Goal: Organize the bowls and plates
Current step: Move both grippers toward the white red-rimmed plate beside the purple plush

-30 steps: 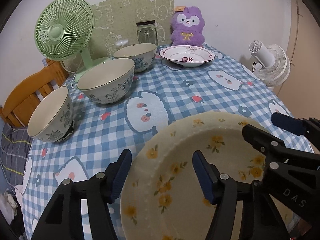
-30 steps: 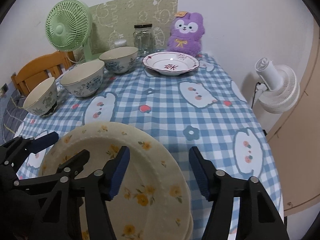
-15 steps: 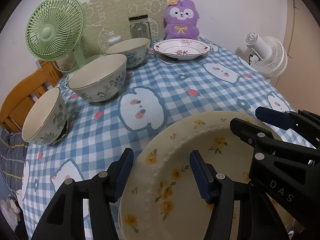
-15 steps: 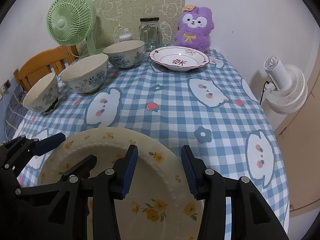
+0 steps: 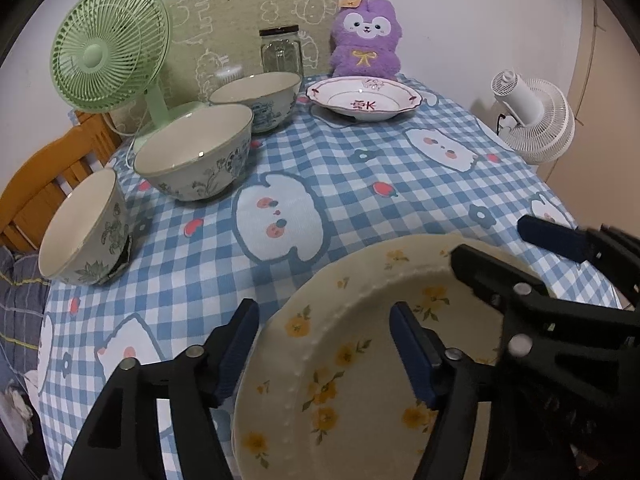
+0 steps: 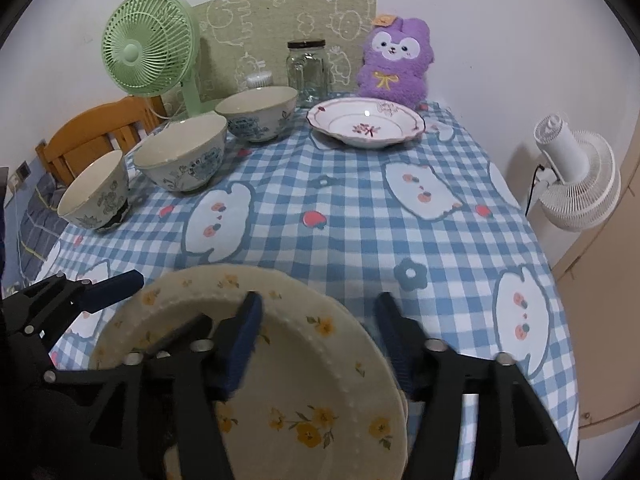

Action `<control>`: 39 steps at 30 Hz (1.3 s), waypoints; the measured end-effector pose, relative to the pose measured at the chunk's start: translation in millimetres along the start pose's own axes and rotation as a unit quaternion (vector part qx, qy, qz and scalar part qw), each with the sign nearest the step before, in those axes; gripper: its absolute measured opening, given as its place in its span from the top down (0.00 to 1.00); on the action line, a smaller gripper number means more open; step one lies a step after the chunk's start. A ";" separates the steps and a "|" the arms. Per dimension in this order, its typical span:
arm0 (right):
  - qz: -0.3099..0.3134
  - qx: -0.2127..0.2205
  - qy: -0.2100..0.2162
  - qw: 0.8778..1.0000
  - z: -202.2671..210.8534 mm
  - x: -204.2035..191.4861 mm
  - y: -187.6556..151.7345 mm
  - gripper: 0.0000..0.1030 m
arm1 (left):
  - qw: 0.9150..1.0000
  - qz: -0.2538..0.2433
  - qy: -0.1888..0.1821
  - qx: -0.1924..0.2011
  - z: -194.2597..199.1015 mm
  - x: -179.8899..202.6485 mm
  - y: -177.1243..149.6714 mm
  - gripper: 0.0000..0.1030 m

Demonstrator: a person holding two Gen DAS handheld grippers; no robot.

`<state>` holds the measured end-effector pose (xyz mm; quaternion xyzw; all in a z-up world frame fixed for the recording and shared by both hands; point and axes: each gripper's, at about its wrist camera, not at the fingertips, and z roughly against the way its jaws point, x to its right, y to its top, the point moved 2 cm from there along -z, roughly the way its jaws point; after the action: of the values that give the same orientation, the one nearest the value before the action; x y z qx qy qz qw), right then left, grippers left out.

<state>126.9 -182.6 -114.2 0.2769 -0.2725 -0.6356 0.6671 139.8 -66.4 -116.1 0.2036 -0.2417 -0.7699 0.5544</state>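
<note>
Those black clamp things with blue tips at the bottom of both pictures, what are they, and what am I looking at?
They are two hand-held grippers, each carrying a camera that looks along its fingers. One picture comes from the left gripper, the other from the right gripper. Each straddles a rim of the yellow-flowered plate with its fingers apart, not clamped. On the checked tablecloth sit three bowls in a row, nearest, middle, farthest, and a red-patterned plate. Behind are a green fan, a glass jar and a purple plush toy.
</note>
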 end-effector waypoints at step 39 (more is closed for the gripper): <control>-0.030 0.060 0.007 0.998 40.7 55.5 110.3 0.17 | 0.996 0.019 0.038 0.083 38.4 30.0 120.6 0.12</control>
<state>177.1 -234.8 -6.1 0.3287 -0.2972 -0.6358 0.6320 199.5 -121.8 -14.6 0.2740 -0.2874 -0.7283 0.5585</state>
